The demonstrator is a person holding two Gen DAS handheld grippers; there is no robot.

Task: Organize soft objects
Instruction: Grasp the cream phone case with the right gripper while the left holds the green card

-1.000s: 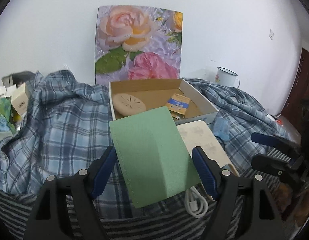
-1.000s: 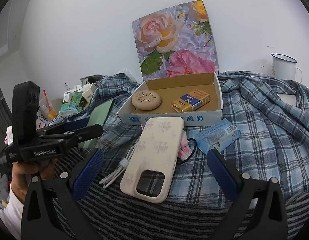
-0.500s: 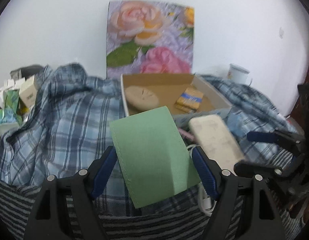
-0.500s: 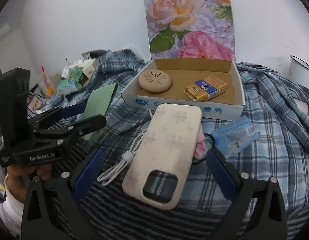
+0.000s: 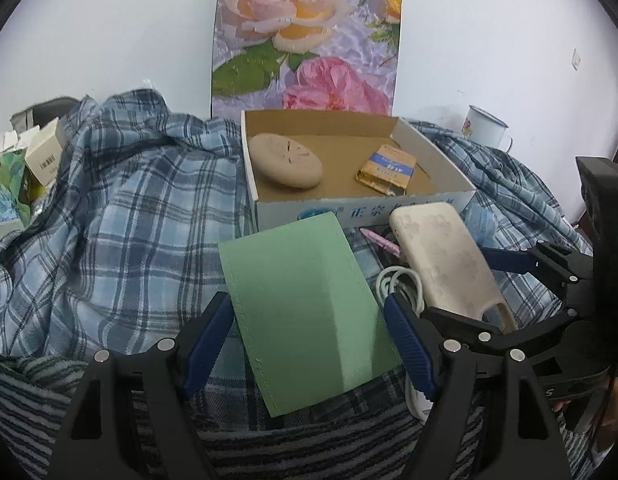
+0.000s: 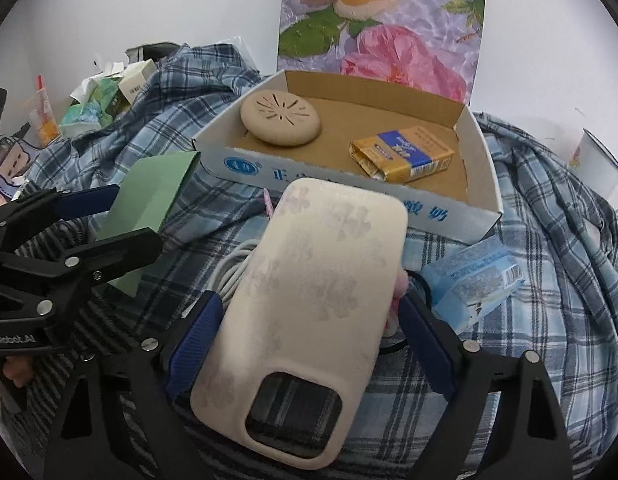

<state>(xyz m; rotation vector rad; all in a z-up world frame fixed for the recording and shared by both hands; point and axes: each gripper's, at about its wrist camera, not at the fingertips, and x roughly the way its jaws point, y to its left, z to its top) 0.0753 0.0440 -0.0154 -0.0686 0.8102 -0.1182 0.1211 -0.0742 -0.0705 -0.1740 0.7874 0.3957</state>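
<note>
The left gripper (image 5: 309,338) grips a green sleeve (image 5: 309,304) by its two edges, holding it tilted above the plaid cloth (image 5: 109,220) just in front of the box (image 5: 361,210), where a tan puck (image 5: 285,160) and a yellow pack (image 5: 387,168) lie. To its right the right gripper (image 6: 309,344) has the cream phone case (image 6: 309,312) between its jaws. They have just been closing and its left pad touches the case's edge, while a gap shows at the right pad; a white cable (image 6: 233,268) lies left of the case and a blue packet (image 6: 473,284) lies right of it.

A cream phone case (image 6: 309,312) (camera cutout nearest) is framed between the right gripper (image 6: 309,336); a green cloth (image 5: 309,308) is clamped by the left gripper (image 5: 309,340).
</note>
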